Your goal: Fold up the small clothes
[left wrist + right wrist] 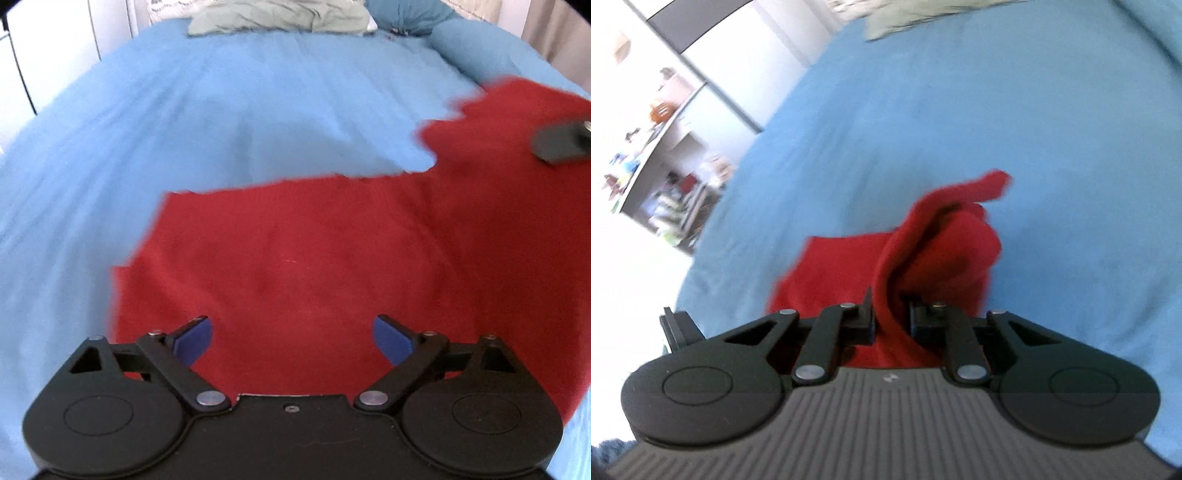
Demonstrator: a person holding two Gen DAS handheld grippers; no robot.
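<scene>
Over the blue bedspread (pixel 221 110), right gripper (pixel 892 319) pinches red garment (pixel 934 251) (left gripper (pixel 291 339) gapes empty).

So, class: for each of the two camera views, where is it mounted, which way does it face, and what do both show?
Left wrist: sits on the left gripper, facing forward over the red garment on the blue bedspread; its blue-tipped fingers are spread.
Right wrist: sits on the right gripper, facing across the bed; its fingers are shut on bunched red cloth.
Shared: the garment, bedspread and grey-green pillow.
</scene>
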